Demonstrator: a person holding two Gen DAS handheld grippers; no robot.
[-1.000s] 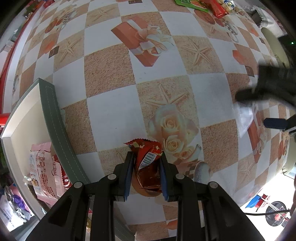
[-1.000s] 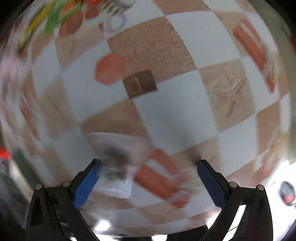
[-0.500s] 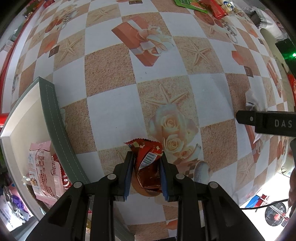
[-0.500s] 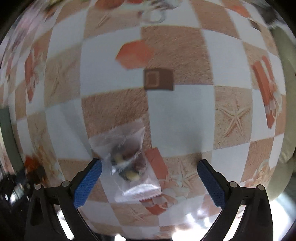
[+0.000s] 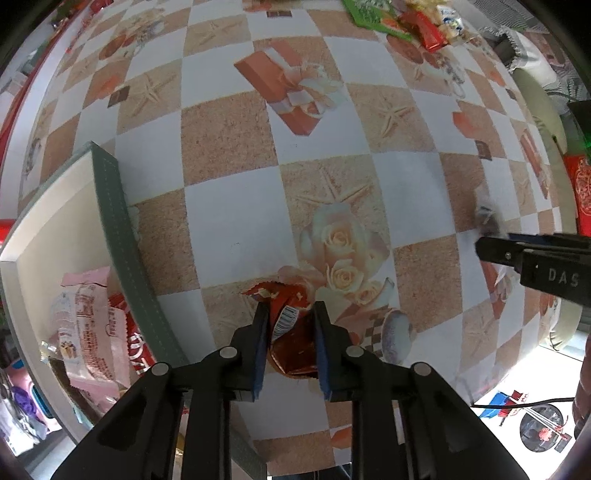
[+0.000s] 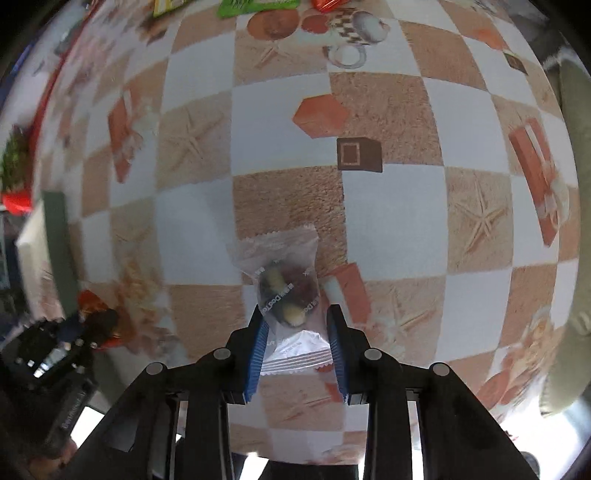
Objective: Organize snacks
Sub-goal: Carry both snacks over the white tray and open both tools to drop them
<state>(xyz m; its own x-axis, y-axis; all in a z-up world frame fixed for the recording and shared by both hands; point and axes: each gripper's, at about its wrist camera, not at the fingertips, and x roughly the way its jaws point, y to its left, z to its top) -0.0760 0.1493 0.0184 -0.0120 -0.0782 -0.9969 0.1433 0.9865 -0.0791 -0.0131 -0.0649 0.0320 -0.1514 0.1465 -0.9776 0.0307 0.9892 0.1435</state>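
My left gripper (image 5: 290,314) is shut on a red snack packet (image 5: 291,332), held just above the patterned tablecloth to the right of the grey-rimmed box (image 5: 118,221). My right gripper (image 6: 295,317) has closed around a clear packet of dark and yellow sweets (image 6: 286,288) lying on the cloth. In the left wrist view the right gripper (image 5: 495,247) shows at the right edge. In the right wrist view the left gripper (image 6: 85,325) with the red packet shows at the lower left.
The box holds a pink packet (image 5: 88,325) and a red one (image 5: 138,347). More snacks, green (image 5: 373,18) and red (image 5: 426,31), lie at the far edge of the table. A grey-green cushion (image 6: 576,206) lies past the table's right edge.
My right gripper moved over the clear sweet packet and its jaws closed from wide open onto it. My left gripper stayed still with the red packet.
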